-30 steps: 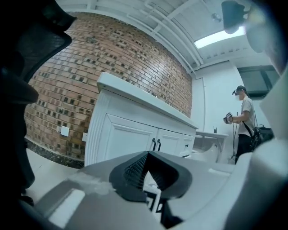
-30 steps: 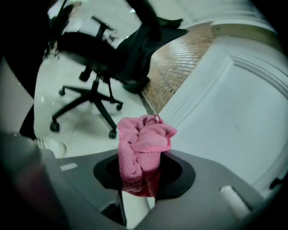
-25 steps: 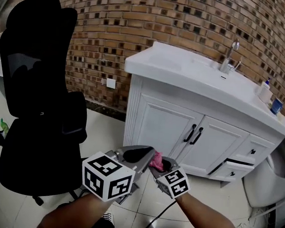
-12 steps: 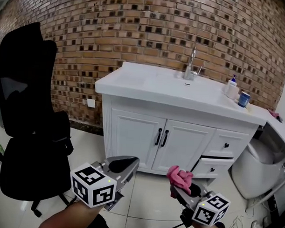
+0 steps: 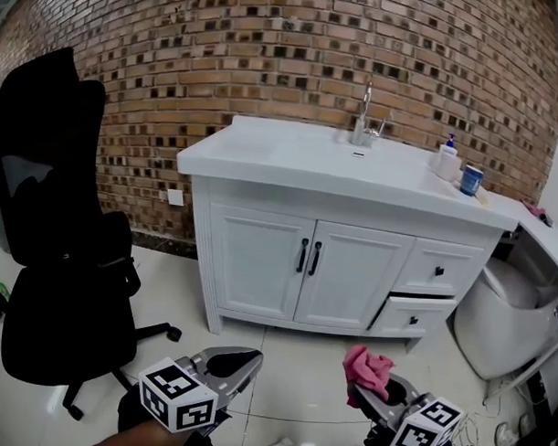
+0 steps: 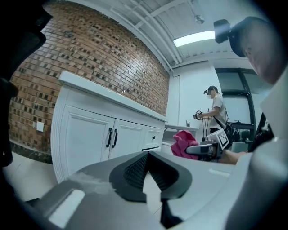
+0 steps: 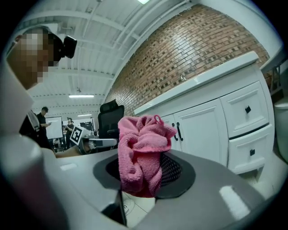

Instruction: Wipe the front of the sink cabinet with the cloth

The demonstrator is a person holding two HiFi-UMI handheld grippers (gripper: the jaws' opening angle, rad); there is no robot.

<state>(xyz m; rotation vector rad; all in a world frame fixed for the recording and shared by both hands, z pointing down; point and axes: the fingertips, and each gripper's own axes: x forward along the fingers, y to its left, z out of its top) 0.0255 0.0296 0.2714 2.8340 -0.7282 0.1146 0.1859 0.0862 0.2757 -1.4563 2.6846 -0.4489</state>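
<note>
The right gripper (image 5: 375, 393) is clamped on a bunched pink cloth (image 7: 141, 148), whose folds rise above the dark jaw pads and spill a little over them. The cloth is held low over the tiled floor (image 5: 292, 373), in front of the drawer end of the white sink cabinet (image 5: 351, 266) and well apart from its front. The left gripper (image 6: 146, 157) hangs beside it at about the same height, opposite the cabinet's two doors (image 5: 300, 264), with its jaws pressed together and nothing between them. The two grippers are apart from each other.

On the cabinet front the two doors are closed, their black handles (image 5: 308, 256) side by side at the middle. At the drawer end, the lower drawer (image 5: 413, 315) stands slightly pulled out under the upper one. A tap (image 5: 363, 120) rises at the back edge of the white top, and a white bottle (image 5: 445, 159) and a blue cup (image 5: 471, 179) stand near the top's drawer-end corner. A black office chair (image 5: 58, 256) stands on the floor off the cabinet's other end, before the brick wall (image 5: 267, 52)
</note>
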